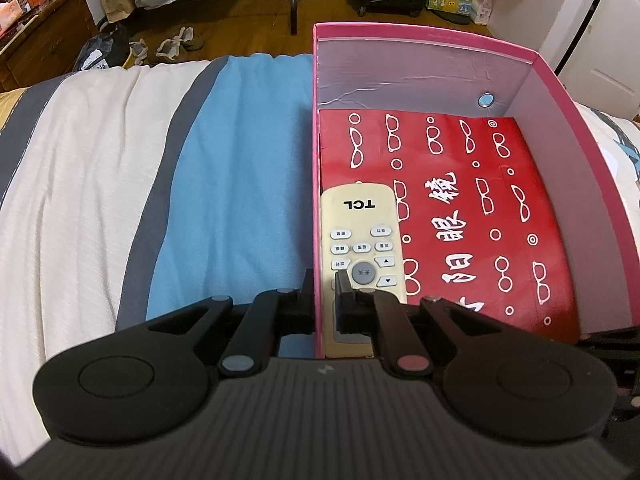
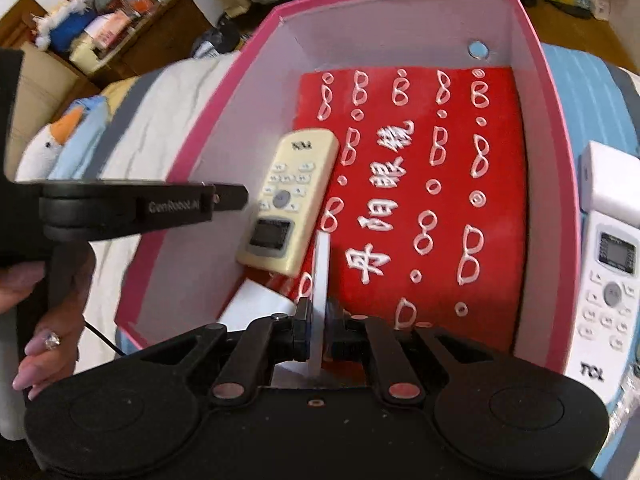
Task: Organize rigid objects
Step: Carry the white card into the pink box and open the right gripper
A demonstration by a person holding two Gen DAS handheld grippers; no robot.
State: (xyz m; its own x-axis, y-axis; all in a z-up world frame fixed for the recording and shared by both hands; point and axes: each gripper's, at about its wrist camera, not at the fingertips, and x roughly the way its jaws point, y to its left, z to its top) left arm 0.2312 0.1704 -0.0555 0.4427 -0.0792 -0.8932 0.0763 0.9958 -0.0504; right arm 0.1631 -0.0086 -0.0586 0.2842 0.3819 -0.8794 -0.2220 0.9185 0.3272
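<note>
Your right gripper (image 2: 319,322) fingers pinch a thin white flat card (image 2: 320,280), edge-up over the pink cardboard box (image 2: 556,184). Your left gripper (image 1: 325,292) fingers clamp the box's wall. Cream TCL remote (image 1: 360,236) lies inside on red printed paper (image 2: 440,208). White TCL remote (image 2: 606,280) waits outside on the bed.
</note>
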